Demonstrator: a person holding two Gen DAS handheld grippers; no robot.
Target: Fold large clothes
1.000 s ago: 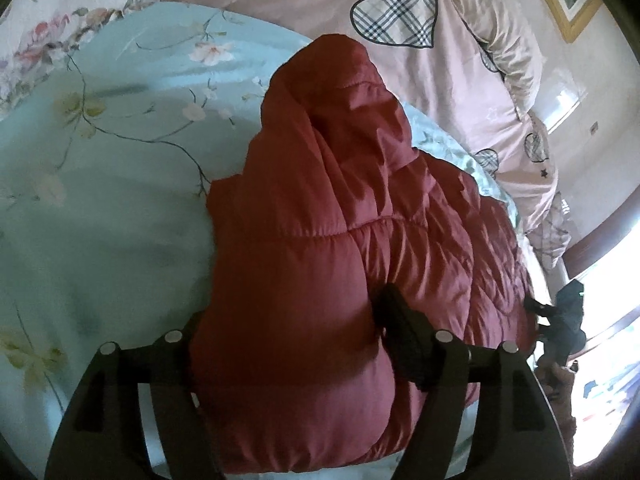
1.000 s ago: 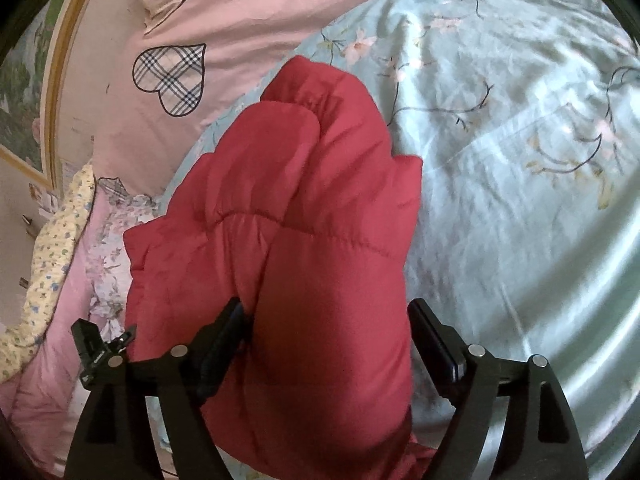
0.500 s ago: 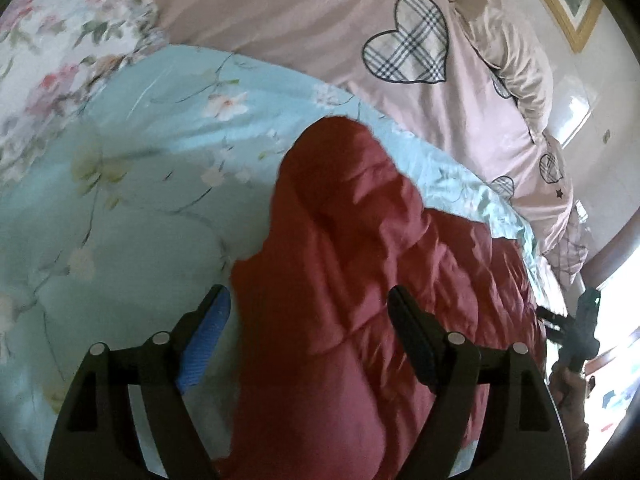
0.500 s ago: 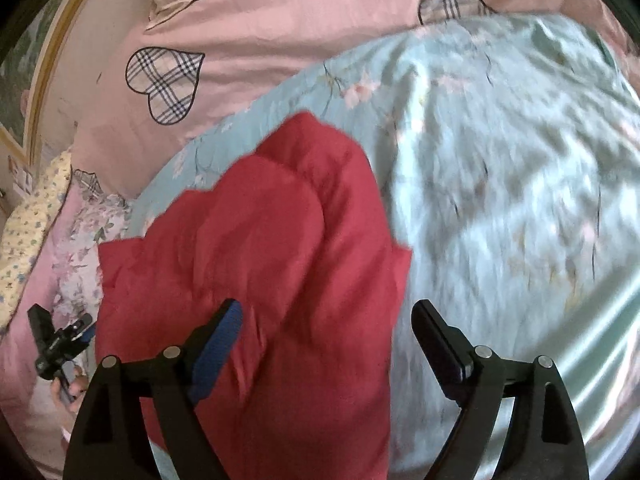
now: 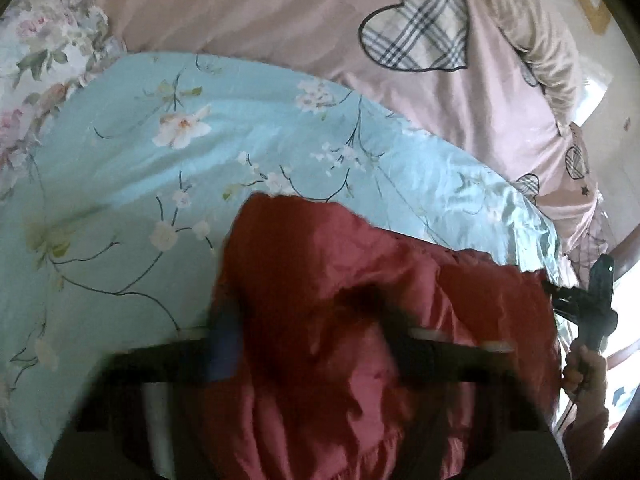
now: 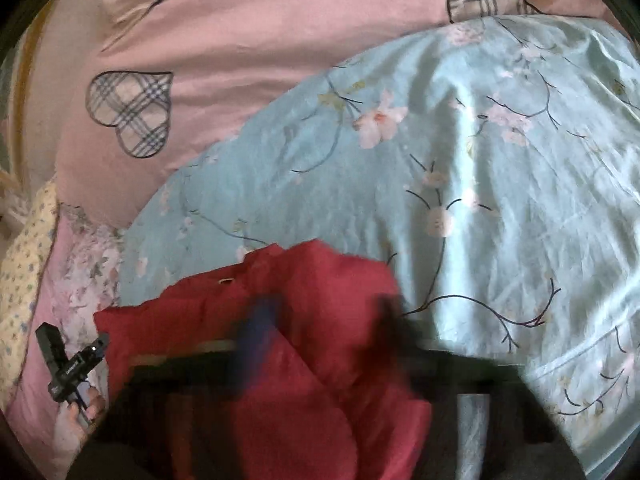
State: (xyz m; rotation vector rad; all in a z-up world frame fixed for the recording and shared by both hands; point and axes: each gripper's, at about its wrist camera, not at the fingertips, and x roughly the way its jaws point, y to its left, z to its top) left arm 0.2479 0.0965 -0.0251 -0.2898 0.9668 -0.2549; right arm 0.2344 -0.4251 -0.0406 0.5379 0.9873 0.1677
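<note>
We are at the gripping step of a fold: both tongs are closing on the near part of the red padded jacket (image 5: pixel 320 320), which lies bunched on the pale blue floral bedspread (image 5: pixel 140 168), with the pink heart-patterned bedding (image 5: pixel 300 20) beyond it. In the left wrist view the left gripper (image 5: pixel 308 340) has red fabric between its 2 fingers, and the jaws are drawing in on it – the frame is smeared with motion, so we cannot say for certain that the pads have bitten yet, though the cloth looks pinched between them. The right gripper (image 6: pixel 324 336) shows the same in its own view: a thick fold of jacket sits between the blue-padded finger and the dark one, jaws closing, blurred. Each camera also catches the other tool at the far edge of the jacket, held in a hand (image 5: pixel 584 368). We judge the task is about midway, since the jacket is already doubled into a lump but not yet a tidy packet. The next move calls for a firm hold on both sides at once, then a level, matched carry – if 1 side slips, the slick puffy fabric will likely spring open.
</note>
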